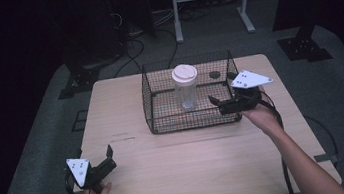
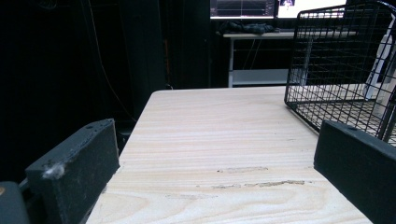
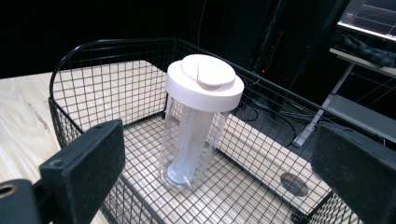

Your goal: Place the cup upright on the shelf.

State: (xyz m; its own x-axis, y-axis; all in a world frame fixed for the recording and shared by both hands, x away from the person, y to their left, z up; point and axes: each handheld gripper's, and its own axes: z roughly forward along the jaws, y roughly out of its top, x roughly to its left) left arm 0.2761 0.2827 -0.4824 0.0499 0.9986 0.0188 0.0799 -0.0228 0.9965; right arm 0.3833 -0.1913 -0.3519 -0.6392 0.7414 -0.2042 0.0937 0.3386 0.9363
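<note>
Clear tumbler (image 1: pixel 186 89) upright in wire basket (image 1: pixel 154 110)
Right claw (image 1: pixel 222 98) wide open at basket's right wall, empty; left claw (image 1: pixel 109 159) open, empty, over counter (image 1: pixel 183 156)

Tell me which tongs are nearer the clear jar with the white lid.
Right. The right tongs hover open at the wire basket's right side, near the jar standing inside. The left tongs sit open at the table's near left corner, far off.

- High view: above the desk's (image 1: pixel 137 152) near edge, looking forward and down.
- Left gripper view: low at the near-left corner, facing the wire basket (image 2: pixel 327 56).
- Right gripper view: close at the basket's right wall; all three share it.
</note>
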